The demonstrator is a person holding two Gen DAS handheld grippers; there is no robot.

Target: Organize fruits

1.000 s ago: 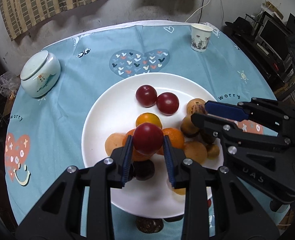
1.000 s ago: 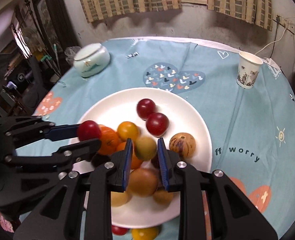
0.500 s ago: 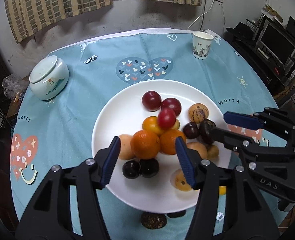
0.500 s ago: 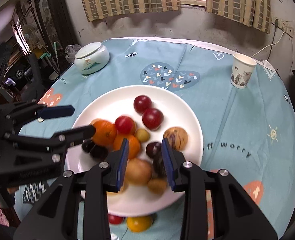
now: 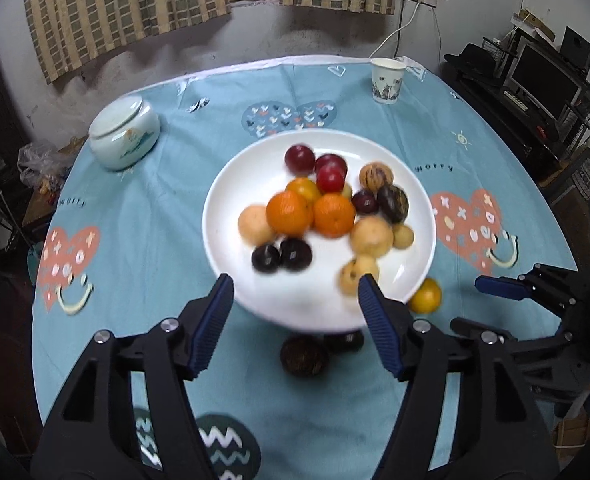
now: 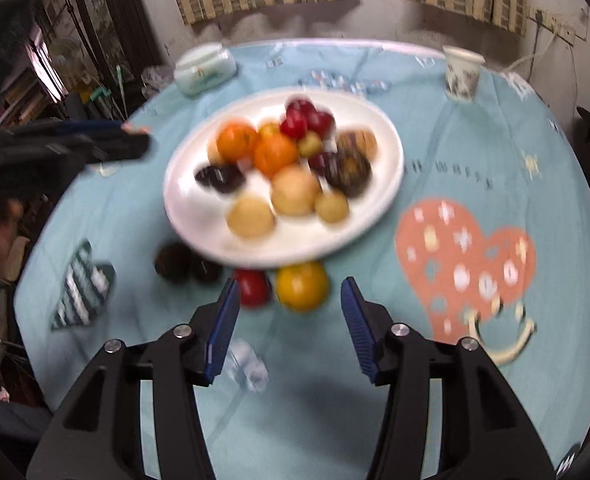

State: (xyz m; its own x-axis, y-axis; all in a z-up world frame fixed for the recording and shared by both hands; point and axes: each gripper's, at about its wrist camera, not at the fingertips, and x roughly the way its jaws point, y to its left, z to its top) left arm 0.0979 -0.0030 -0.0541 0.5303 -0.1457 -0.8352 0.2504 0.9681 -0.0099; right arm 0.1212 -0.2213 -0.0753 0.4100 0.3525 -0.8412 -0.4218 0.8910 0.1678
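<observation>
Loose fruit point(image 6: 302, 286) crowds the plate's point(image 6: 183, 208) near edge.

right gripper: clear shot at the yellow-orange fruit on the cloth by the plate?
Probably yes. The right gripper has just been opening, nothing between its jaws, and the yellow-orange fruit lies just ahead. A red fruit sits close beside it and could get nudged.

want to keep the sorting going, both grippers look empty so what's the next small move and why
Probably lower the right gripper, jaws open and empty, onto the yellow-orange fruit just ahead of it. That fruit and a red one lie on the tablecloth outside the white plate, where the other fruit is piled.
</observation>
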